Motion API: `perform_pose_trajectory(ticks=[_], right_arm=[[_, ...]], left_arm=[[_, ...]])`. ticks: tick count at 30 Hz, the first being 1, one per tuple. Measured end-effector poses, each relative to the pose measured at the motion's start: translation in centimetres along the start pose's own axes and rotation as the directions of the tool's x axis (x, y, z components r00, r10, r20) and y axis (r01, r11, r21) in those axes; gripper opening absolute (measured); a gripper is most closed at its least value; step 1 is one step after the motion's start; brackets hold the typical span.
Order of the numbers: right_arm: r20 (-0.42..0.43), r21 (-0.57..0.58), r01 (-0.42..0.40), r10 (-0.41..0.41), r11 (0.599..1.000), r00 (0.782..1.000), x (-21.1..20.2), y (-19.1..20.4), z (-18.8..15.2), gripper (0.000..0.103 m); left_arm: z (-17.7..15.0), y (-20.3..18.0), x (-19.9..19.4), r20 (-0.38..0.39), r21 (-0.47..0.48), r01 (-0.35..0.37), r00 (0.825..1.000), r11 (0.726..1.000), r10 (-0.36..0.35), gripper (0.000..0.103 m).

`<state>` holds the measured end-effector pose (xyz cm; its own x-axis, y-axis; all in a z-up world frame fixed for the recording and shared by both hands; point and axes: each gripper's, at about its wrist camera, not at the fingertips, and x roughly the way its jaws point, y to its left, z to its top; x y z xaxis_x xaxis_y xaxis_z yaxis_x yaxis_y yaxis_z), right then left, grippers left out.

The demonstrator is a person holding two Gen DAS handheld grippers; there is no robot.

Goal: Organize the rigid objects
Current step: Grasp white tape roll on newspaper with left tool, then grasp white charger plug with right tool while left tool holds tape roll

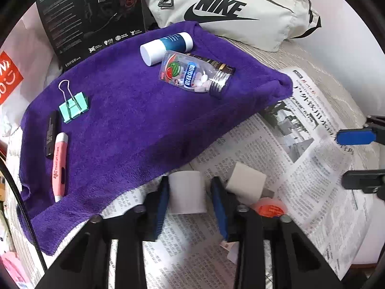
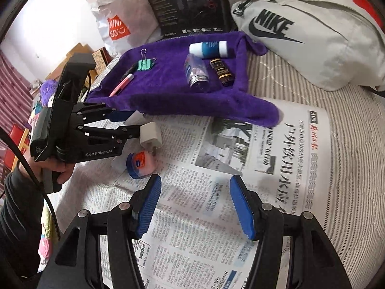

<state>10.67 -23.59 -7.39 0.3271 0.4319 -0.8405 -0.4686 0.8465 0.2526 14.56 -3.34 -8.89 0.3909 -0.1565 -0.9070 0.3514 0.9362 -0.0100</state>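
Sorting small hard items onto the purple towel (image 1: pixel 125 120); pick-up step in hand. Left hand-held gripper (image 1: pixel 190 192) has a white block (image 1: pixel 186 191) between its blue pads, on the newspaper (image 2: pixel 216 192) just off the towel's near edge; whether the pads press on it yet, cannot tell. A white charger plug (image 2: pixel 150 134) and a small blue-lidded jar (image 2: pixel 140 162) lie beside it. Right hand-held gripper (image 2: pixel 195 202) hangs spread over bare newsprint, holding nothing. Next, likely: firm up the pinch, lift, carry to the towel. Already on the towel: mint binder clip (image 1: pixel 73 108), pink cutter (image 1: pixel 60 166), candy bottle (image 1: pixel 192 74), white-and-blue tube (image 1: pixel 166 47). Readable: "NIKE" on the grey bag (image 1: pixel 240 12), "GenRobot.AI" on the gripper body.
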Motion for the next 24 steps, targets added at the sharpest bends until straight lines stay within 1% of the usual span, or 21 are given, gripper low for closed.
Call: perform_pose_trajectory(ticks=[3, 8, 12, 14, 16, 17, 19, 21, 23, 24], right_arm=[[-0.008, -0.006, -0.007, 0.007, 1.0, 1.0, 0.6, 0.5, 0.2, 0.059], [-0.014, -0.027, -0.024, 0.023, 0.999, 1.0, 1.5, 1.7, 0.8, 0.059], [-0.011, -0.057, -0.024, 0.024, 0.998, 1.0, 2.5, 3.1, 1.9, 0.059], [-0.013, -0.075, -0.031, 0.03, 0.997, 0.999, 3.3, 3.9, 2.4, 0.059], [-0.027, -0.092, -0.029, 0.026, 0.995, 0.999, 4.2, 4.6, 2.9, 0.059], [-0.036, -0.102, -0.026, 0.023, 0.994, 0.999, 4.8, 5.0, 3.2, 0.059], [-0.046, -0.117, -0.024, 0.019, 0.993, 0.999, 5.8, 5.7, 3.5, 0.056], [-0.054, -0.13, -0.026, 0.02, 0.991, 0.998, 6.6, 6.2, 3.8, 0.051], [-0.057, -0.142, -0.021, 0.013, 0.99, 0.998, 7.3, 6.6, 4.1, 0.045], [-0.06, -0.149, -0.018, 0.009, 0.989, 0.998, 7.6, 6.8, 4.2, 0.042]], left_arm=[[-0.3, 0.7, -0.3, 0.01, -0.036, 0.022, 1.0, 0.999, -0.022, 0.027], [-1.4, 2.3, -1.0, 0.019, -0.094, 0.014, 1.0, 0.995, -0.012, 0.027], [-3.4, 4.9, -2.0, 0.027, -0.166, -0.008, 1.0, 0.986, 0.013, 0.027], [-4.1, 5.8, -2.4, 0.025, -0.185, -0.024, 0.999, 0.982, 0.029, 0.027], [-5.1, 6.7, -3.2, 0.026, -0.2, -0.056, 0.998, 0.978, 0.062, 0.027], [-5.5, 7.0, -3.5, 0.03, -0.214, -0.055, 0.998, 0.975, 0.063, 0.027], [-6.2, 7.7, -3.9, 0.036, -0.242, -0.036, 0.998, 0.97, 0.046, 0.027], [-6.7, 8.0, -4.0, 0.036, -0.253, -0.043, 0.998, 0.966, 0.054, 0.027], [-7.0, 8.2, -3.5, 0.027, -0.264, -0.042, 0.998, 0.964, 0.051, 0.027], [-7.1, 8.1, -3.5, 0.036, -0.266, -0.04, 0.998, 0.963, 0.051, 0.027]])
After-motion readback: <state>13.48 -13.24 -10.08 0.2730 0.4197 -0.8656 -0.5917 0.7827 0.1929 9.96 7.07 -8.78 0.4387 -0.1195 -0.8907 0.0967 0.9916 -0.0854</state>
